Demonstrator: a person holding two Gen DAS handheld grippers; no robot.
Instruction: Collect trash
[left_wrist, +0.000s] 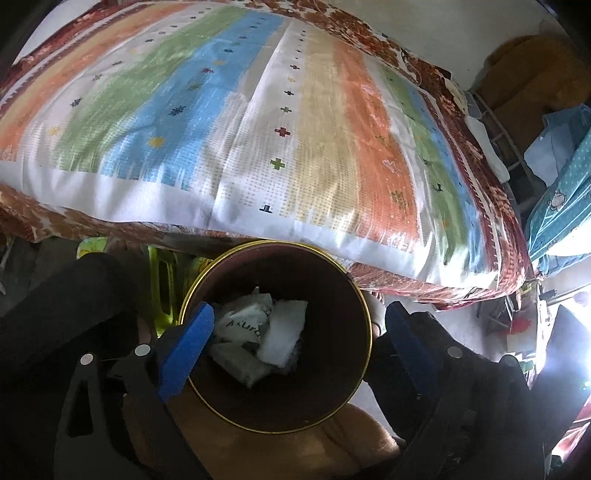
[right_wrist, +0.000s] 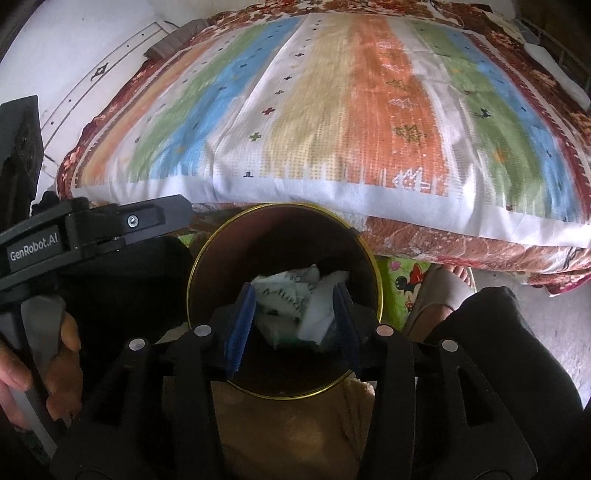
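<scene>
Both grippers, left (left_wrist: 295, 347) and right (right_wrist: 293, 325), hover spread and empty above the bin (right_wrist: 373, 258); crumpled wrappers (right_wrist: 291, 295) apparently dropped. Next: find more trash.

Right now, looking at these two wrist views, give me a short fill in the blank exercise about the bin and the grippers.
1. The round bin has a rim coloured ____.
2. The crumpled paper trash lies ____ the bin.
3. The left gripper and the right gripper both have their jaws ____ above the bin.
4. Behind the bin lies a bed cover patterned with coloured ____.

Missing words: gold; inside; open; stripes
</scene>
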